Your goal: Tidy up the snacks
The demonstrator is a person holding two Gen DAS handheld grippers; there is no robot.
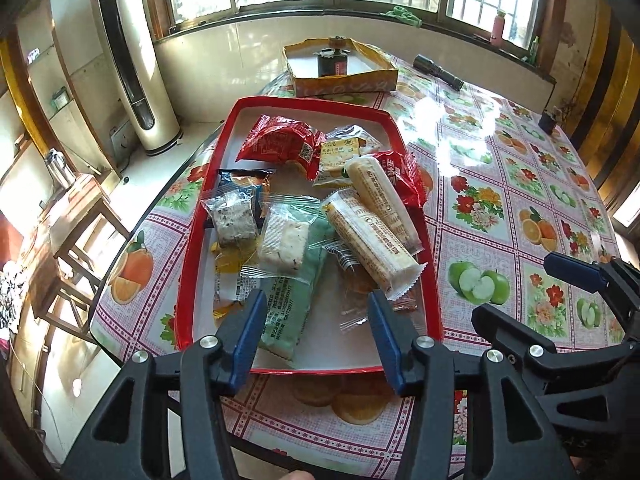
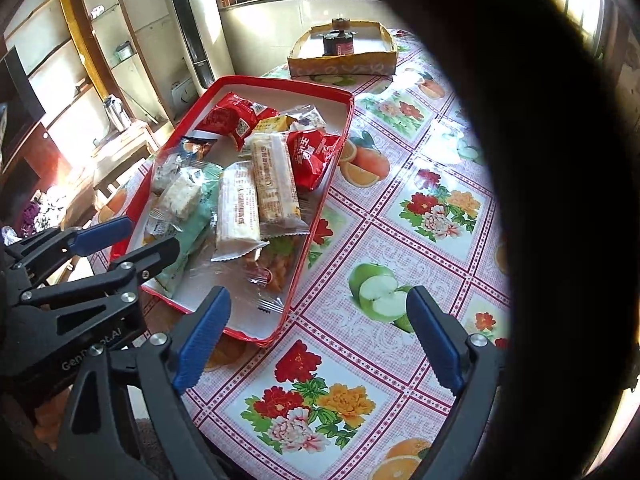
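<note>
A red tray (image 1: 430, 280) holds several wrapped snacks: red packets (image 1: 276, 144), two long beige bars (image 1: 372, 240), a pale green packet (image 1: 296, 300), a white nougat piece (image 1: 284, 246). The tray also shows in the right wrist view (image 2: 320, 208). My left gripper (image 1: 318, 320) is open and empty, hovering over the tray's near end. My right gripper (image 2: 320, 336) is open and empty, above the tablecloth just right of the tray; one of its fingers (image 1: 572, 272) shows in the left wrist view. A dark blur hides the right side of the right wrist view.
The table has a fruit-and-flower patterned cloth (image 1: 500, 208). A yellow cardboard box (image 1: 344, 84) with a dark object inside stands beyond the tray. A black flashlight (image 1: 438, 72) lies at the far right. A wooden stool (image 1: 76, 232) stands left of the table.
</note>
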